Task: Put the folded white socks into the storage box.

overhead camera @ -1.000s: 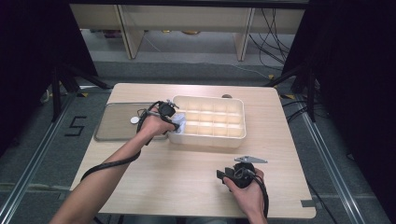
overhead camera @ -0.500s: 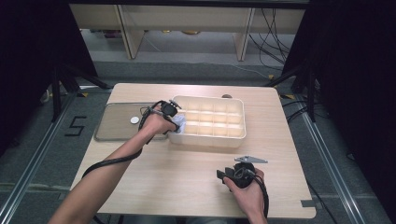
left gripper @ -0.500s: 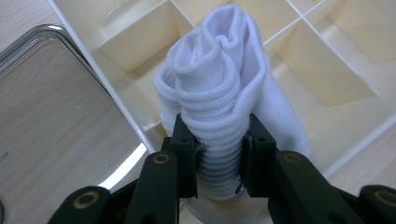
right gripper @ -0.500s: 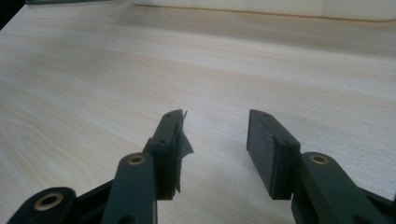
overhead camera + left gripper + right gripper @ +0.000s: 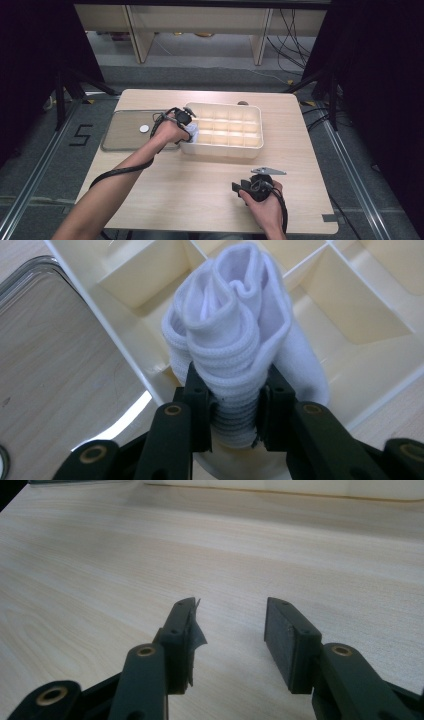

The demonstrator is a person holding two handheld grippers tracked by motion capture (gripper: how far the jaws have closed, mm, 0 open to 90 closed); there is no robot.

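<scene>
A rolled white sock is pinched between the black jaws of my left gripper, which is shut on it. The sock hangs over the near-left corner compartment of a cream divided box. In the high view my left gripper sits at the box's left end with the sock just showing. My right gripper rests low over the bare wooden table near the front right, open, with nothing between its jaws.
A clear lid or tray with a small round white thing on it lies left of the box. The box's other compartments look empty. Bare table lies between the box and the front edge. A cable trails from my left arm.
</scene>
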